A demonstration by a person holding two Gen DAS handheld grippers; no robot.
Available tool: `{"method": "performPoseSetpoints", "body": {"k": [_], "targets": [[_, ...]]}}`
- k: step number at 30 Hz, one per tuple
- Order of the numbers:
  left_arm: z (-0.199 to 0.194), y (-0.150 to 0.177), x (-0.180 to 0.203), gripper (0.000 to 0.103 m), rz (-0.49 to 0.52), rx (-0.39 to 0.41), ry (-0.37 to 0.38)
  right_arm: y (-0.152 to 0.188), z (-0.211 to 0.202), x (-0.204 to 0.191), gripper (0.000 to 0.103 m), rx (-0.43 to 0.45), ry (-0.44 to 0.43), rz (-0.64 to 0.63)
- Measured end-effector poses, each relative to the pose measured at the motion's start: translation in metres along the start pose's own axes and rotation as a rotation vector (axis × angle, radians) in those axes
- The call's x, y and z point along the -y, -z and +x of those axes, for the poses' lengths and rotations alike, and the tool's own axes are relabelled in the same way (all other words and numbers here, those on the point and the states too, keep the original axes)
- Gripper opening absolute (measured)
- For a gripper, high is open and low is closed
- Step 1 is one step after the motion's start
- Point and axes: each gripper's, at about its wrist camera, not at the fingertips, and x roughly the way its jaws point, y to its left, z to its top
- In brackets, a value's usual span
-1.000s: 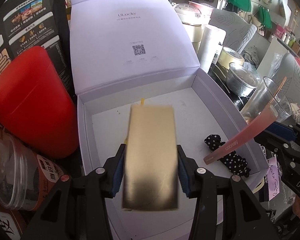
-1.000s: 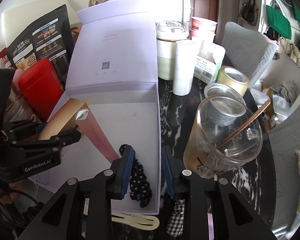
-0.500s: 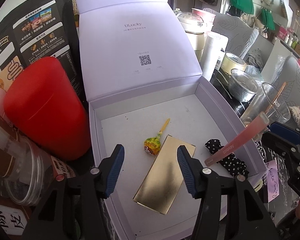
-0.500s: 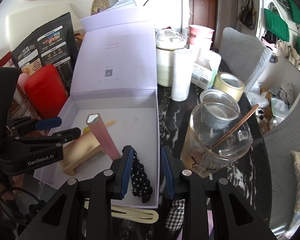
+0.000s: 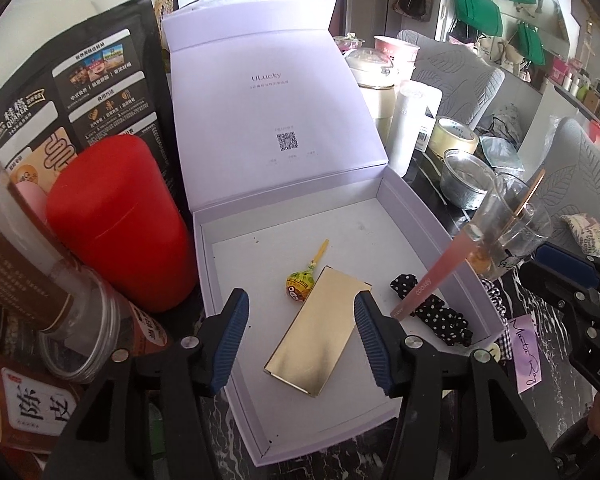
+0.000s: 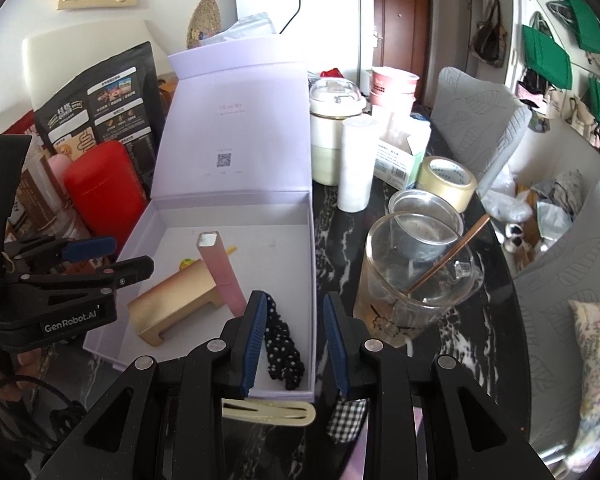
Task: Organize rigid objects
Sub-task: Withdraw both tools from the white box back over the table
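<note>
Dark marbled tabletop [image 6: 380,208], crowded with jars and packets, runs under both my tongs.

My left tongs [image 5: 300,300] hover over the open lavender box [image 5: 432,224]. Their jaws have just been opening and stand spread with nothing between them. Directly below them the flat gold box [image 5: 320,332] lies on the floor of the lavender box, set at a slant. Just beyond its far corner, a little to the left, a lollipop [image 5: 298,286] rests with its yellow stick pointing away from me. Outside the box wall, to the left of these tongs, stands a red canister [image 5: 116,220].

My right tongs [image 6: 294,296] hang over the right wall of the same box, jaws parted by a narrow gap, and I see nothing pinched in it. A pink tube [image 6: 220,272] slants up just beside the left finger; whether it touches that finger I cannot tell. Under that finger a black polka-dot cloth [image 6: 284,344] lies in the near right corner of the box. To the right of these tongs stands a glass cup [image 6: 420,272] with a thin stick leaning in it.
</note>
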Motion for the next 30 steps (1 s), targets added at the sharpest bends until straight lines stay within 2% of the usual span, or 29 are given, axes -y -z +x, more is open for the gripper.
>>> {"method": "performPoseSetpoints", "body": {"k": [8,11,20,30], "targets": [[-0.036,0.009,0.006,0.054,0.005,0.047,0.006,0.007,-0.033,-0.008,0.030,0.046,0.007,-0.011],[-0.050,0.013,0.009,0.054,0.017,0.063,0.007,0.011,-0.047,-0.010,0.035,0.069,0.006,-0.011],[-0.092,0.028,0.017,0.054,0.032,0.127,0.007,0.024,-0.090,-0.019,0.035,0.126,0.016,-0.018],[-0.129,0.053,0.032,0.056,0.067,0.165,0.028,0.045,-0.132,-0.025,0.043,0.182,0.024,-0.018]]}}
